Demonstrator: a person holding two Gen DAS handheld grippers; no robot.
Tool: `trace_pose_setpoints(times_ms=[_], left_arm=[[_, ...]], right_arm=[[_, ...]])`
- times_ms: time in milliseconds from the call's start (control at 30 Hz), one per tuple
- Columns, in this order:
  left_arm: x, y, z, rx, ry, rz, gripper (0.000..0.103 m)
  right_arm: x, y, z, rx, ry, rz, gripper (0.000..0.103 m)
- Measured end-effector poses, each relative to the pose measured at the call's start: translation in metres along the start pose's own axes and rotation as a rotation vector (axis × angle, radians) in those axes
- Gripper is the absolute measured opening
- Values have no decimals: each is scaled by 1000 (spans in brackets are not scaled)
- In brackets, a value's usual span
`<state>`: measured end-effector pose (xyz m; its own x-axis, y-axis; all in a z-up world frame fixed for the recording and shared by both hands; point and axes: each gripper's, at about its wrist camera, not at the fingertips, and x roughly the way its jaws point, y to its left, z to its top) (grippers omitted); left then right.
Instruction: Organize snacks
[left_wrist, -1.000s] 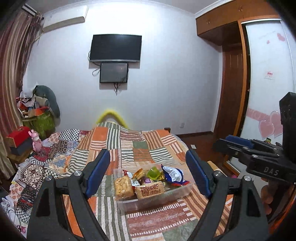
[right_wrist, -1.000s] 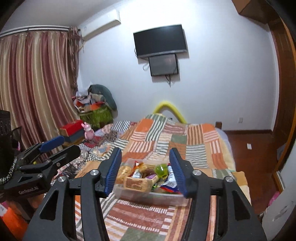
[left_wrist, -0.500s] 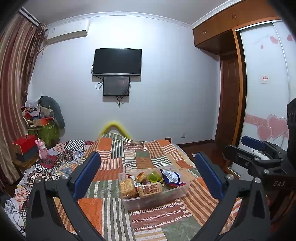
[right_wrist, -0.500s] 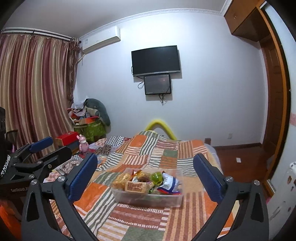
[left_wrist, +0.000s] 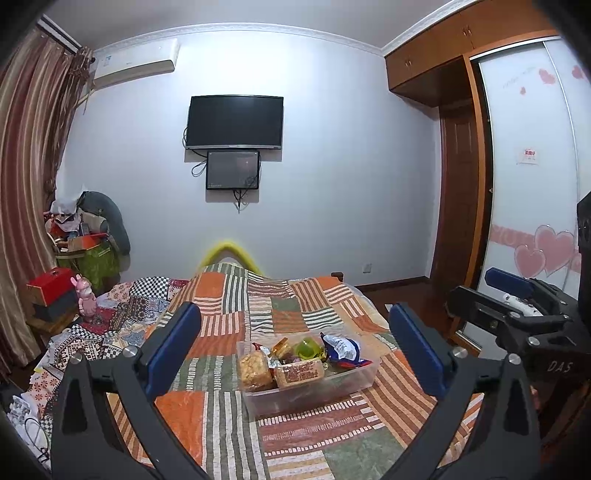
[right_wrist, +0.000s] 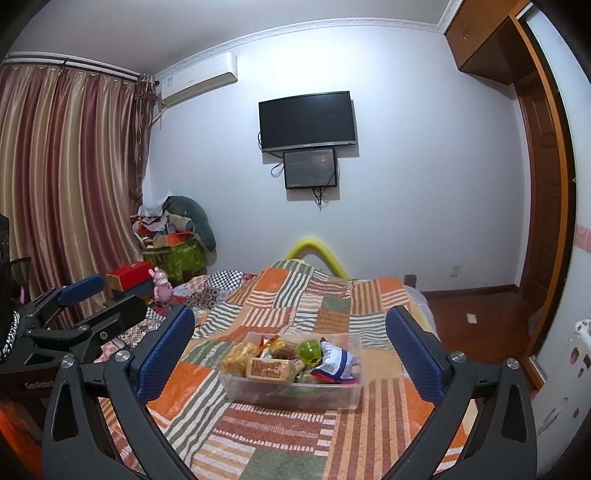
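Note:
A clear plastic bin (left_wrist: 354, 384) (right_wrist: 343, 397) sits on the patchwork bed and holds several snacks: a bag of golden puffs (left_wrist: 253, 371), a brown cracker pack (left_wrist: 299, 373) (right_wrist: 269, 367), a green jelly cup (left_wrist: 308, 349) (right_wrist: 309, 350) and a blue-white packet (left_wrist: 341, 349) (right_wrist: 334, 363). My left gripper (left_wrist: 295, 347) is open and empty, held back from the bin. My right gripper (right_wrist: 291, 347) is open and empty, also short of the bin. Each gripper shows at the edge of the other's view.
The patchwork quilt (left_wrist: 229, 325) covers the bed. Piled boxes, a pink toy (left_wrist: 86, 299) and clutter sit at the left by the curtains. A TV (left_wrist: 234, 122) hangs on the far wall. A wardrobe with heart decals (left_wrist: 532, 229) stands at the right.
Both grippers opened wider and pulled back and up from the bin, which now looks smaller and farther off. The snacks have not moved.

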<state>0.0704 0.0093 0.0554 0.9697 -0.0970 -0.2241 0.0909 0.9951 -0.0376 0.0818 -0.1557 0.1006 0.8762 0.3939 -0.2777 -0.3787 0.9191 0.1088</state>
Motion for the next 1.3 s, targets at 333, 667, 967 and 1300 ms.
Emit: trace_pose_setpoints(times_ms=[333,667,967,1300], left_arm=[[2,-1,-2,2,7,3,103],[7,3,-4,-6,22,-5,103],[13,5,-7,-7,43,-25,103],[15,5,-10,-13,50,-38,103]], right_arm=[[-6,0,-5,-7,-12,-24,103],[-9,3,-4,-28,-12,-39,103],[-8,2,-3,-25,-9,-38,103],[-6,-1,-3,-14,-6,-39,103]])
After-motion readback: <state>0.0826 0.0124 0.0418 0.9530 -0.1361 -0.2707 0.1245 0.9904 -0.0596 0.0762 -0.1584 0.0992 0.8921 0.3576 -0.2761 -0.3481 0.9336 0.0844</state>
